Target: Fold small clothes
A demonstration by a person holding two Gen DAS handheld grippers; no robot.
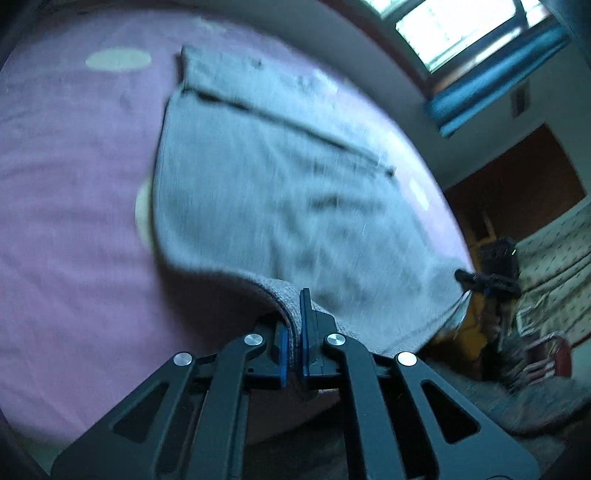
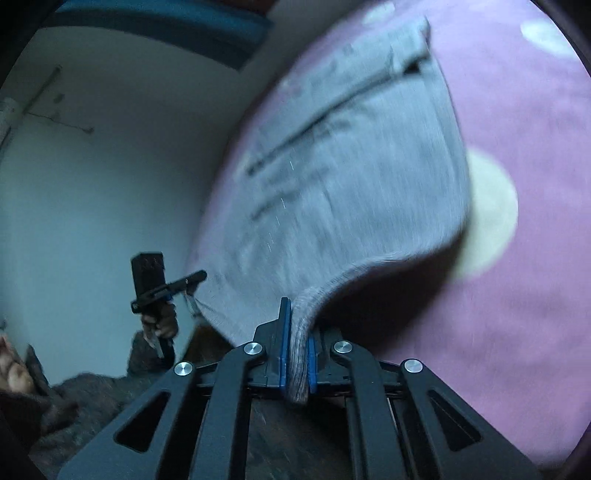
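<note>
garment: grey knit cloth piece (image 1: 280, 192), spread on the pink dotted bedsheet (image 1: 74, 229), its near hem raised off it.
left gripper (image 1: 293, 332): i have it clamped on one near corner.
right gripper (image 2: 295, 354): clamped on the other near corner.
step: i judge the first fold is starting.
next: carry both corners toward the far edge together, keeping the hem taut.

It looks like a bedroom in a home. A pink bed sheet (image 1: 74, 221) with pale spots covers a bed. A window (image 1: 461, 26) has a blue curtain (image 1: 491, 81), and a patterned blanket (image 1: 554, 266) lies nearby.
</note>
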